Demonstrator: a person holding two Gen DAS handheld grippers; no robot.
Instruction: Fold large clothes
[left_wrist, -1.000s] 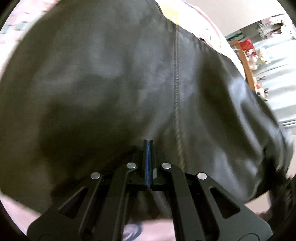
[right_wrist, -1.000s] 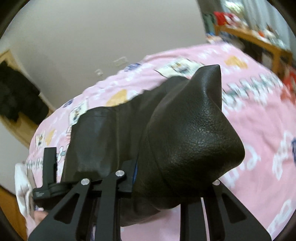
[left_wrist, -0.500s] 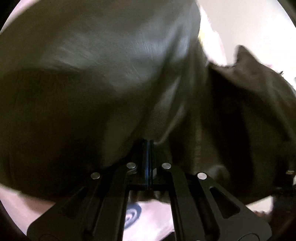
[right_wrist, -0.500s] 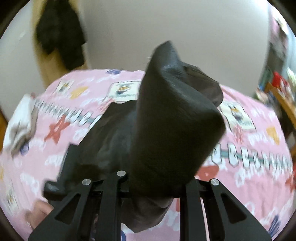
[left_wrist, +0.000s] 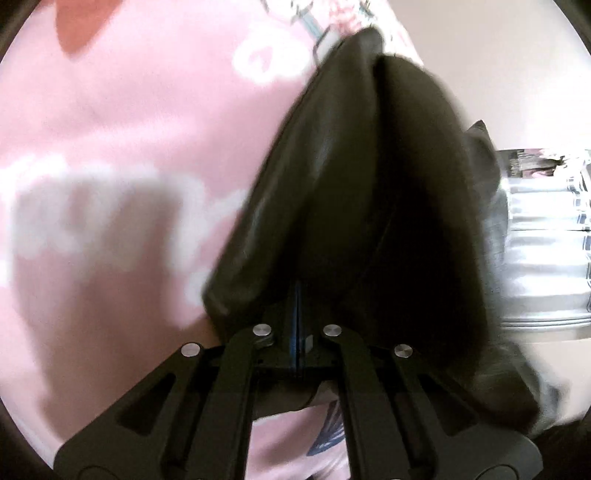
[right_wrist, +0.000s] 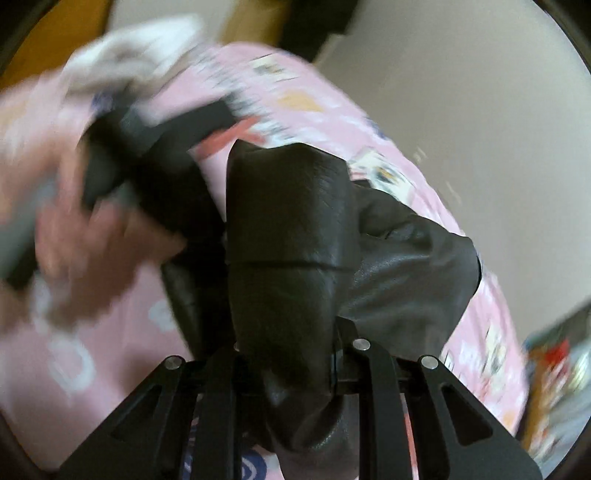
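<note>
L tongs (left_wrist: 297, 317) clenched on black leather garment (left_wrist: 369, 206) | R tongs (right_wrist: 284, 354) grasping it, tips hidden | bed (left_wrist: 110, 129) blurred

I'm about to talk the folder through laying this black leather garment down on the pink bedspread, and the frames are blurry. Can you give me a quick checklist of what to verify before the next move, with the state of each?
1. Left gripper pinching the black garment: ok, its fingers meet with leather bunched around them.
2. Right gripper holding the garment: ok, a thick fold of leather fills the jaws.
3. Garment off the bedspread: cannot tell, too blurred.
4. Landing spot free: not ok, a pile of pale cloth lies on the far end.
5. Edges lined up for folding: cannot tell, the leather is bunched.
6. Cameras steady: not ok, both views are smeared.
</note>
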